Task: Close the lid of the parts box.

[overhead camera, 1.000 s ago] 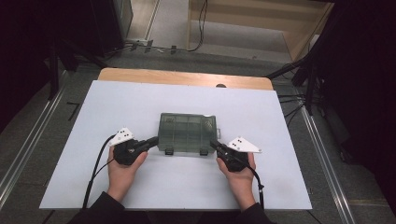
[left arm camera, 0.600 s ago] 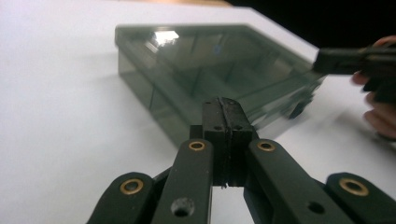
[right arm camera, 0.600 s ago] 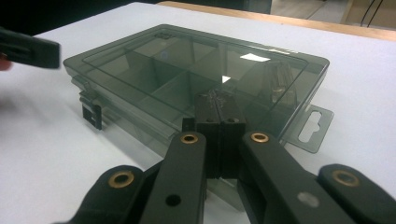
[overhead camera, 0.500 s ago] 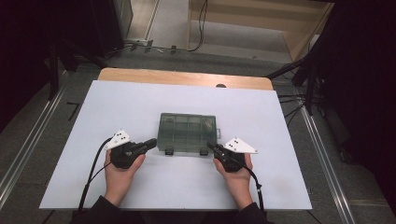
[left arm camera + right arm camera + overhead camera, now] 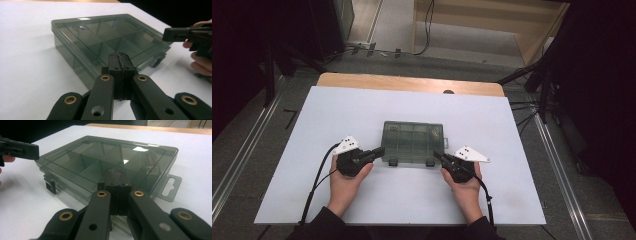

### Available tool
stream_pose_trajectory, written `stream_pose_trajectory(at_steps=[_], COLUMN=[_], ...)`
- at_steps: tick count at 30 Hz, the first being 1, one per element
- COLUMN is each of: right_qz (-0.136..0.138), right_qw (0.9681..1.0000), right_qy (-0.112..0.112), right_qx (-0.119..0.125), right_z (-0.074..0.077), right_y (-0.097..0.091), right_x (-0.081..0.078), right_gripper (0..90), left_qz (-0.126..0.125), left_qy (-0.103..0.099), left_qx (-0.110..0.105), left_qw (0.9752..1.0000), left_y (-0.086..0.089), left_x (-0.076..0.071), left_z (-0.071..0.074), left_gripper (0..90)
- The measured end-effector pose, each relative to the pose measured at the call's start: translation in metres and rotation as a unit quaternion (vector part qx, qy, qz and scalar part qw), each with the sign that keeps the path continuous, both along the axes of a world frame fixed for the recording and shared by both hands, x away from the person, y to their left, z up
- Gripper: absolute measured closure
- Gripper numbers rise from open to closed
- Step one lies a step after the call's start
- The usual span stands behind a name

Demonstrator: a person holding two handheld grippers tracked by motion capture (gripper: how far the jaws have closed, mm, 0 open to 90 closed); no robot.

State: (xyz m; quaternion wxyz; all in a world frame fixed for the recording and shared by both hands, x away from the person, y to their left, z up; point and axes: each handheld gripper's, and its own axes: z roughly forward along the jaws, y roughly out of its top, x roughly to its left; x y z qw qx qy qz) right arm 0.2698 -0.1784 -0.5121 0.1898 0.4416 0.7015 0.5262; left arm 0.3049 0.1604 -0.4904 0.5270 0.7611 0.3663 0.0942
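Smoky plastic box (image 5: 413, 141), one, between two closed tools.

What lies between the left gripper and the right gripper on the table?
The smoky compartment box, lid closed, lies between the left gripper and the right gripper; each points at a front corner. The high view shows this.

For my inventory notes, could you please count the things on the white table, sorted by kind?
Smoky transparent compartment box: 1
Black latches on the box front: 2
Hand-held grippers, left gripper and right gripper, fingers closed: 2
Total: 5
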Motion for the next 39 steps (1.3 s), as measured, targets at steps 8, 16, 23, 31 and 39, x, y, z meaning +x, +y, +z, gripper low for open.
stream_pose_trajectory(at_steps=[8,16,23,31,39], right_qz=[0.010,-0.002,-0.008,-0.007,0.023], right_qw=[0.9999,0.9996,0.9989,0.9992,0.9994], right_qy=[0.001,0.017,0.016,0.014,0.026], right_qx=[-0.011,-0.021,-0.044,-0.036,-0.009], right_z=[0.0017,0.0059,0.0060,0.0013,0.0084], right_y=[-0.0004,0.0047,0.0060,0.0044,0.0008], right_x=[0.0030,0.0018,0.0006,0.0007,-0.0023], right_gripper=[87.9,87.8,87.8,87.9,54.2], left_qz=[-0.003,0.002,-0.002,-0.001,-0.006], left_qy=[0.010,0.015,0.018,0.018,0.008], left_qx=[-0.011,-0.008,-0.008,-0.012,-0.017], left_qw=[0.9999,0.9998,0.9998,0.9998,0.9998], left_y=[0.0024,0.0012,0.0014,0.0015,0.0011], left_x=[0.0031,0.0028,0.0036,0.0034,-0.0010], left_z=[-0.0019,-0.0066,-0.0065,-0.0071,-0.0044], left_gripper=[89.0,89.0,89.0,89.0,67.6])
